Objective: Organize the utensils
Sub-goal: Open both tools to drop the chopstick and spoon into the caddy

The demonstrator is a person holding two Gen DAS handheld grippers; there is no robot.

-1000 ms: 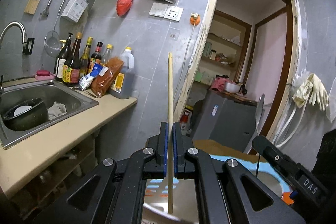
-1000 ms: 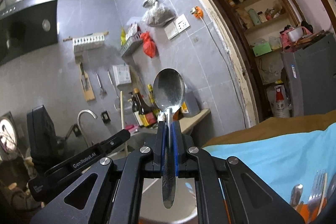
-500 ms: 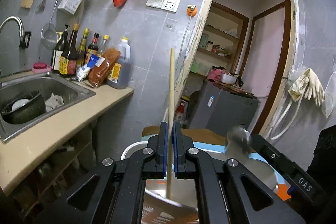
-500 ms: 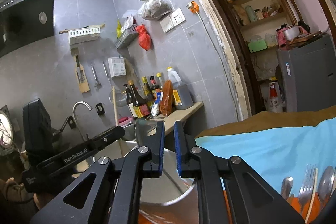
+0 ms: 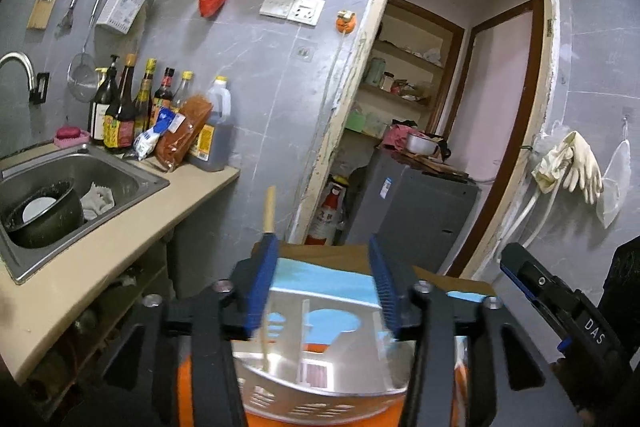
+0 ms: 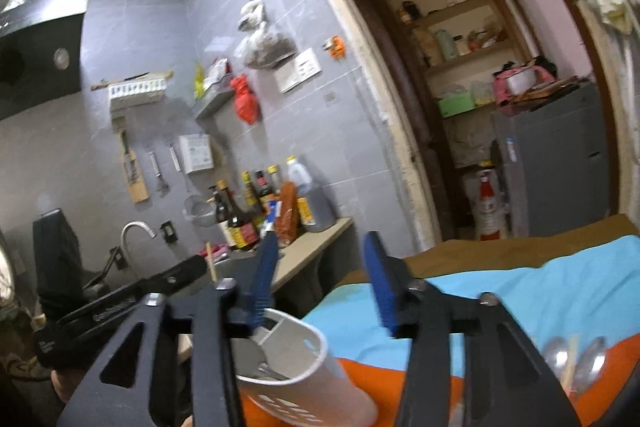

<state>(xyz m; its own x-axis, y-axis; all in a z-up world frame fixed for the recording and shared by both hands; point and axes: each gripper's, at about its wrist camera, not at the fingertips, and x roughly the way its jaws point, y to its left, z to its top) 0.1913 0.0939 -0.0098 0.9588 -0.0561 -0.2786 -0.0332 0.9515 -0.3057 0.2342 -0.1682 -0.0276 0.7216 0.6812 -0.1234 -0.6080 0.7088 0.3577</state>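
While both tools' jaws are opening: left gripper (image 5: 322, 283) grips nothing, wooden chopstick (image 5: 269, 223) leaning beside its left pad, standing in metal utensil holder (image 5: 320, 379) below. Right gripper (image 6: 322, 281) empty above same holder. Step: release, apparently done. Next: fetch spoons (image 6: 576, 359), lower right, on orange mat (image 6: 400, 383).

Under your left hand-held gripper (image 5: 323, 281), jaws opening, the holder (image 5: 320, 383) blocks descent, a chopstick (image 5: 269, 211) rising by its left finger. Your right hand-held gripper (image 6: 322, 277), also opening, has the holder (image 6: 296, 379) below-left; above and ahead of both is open air.
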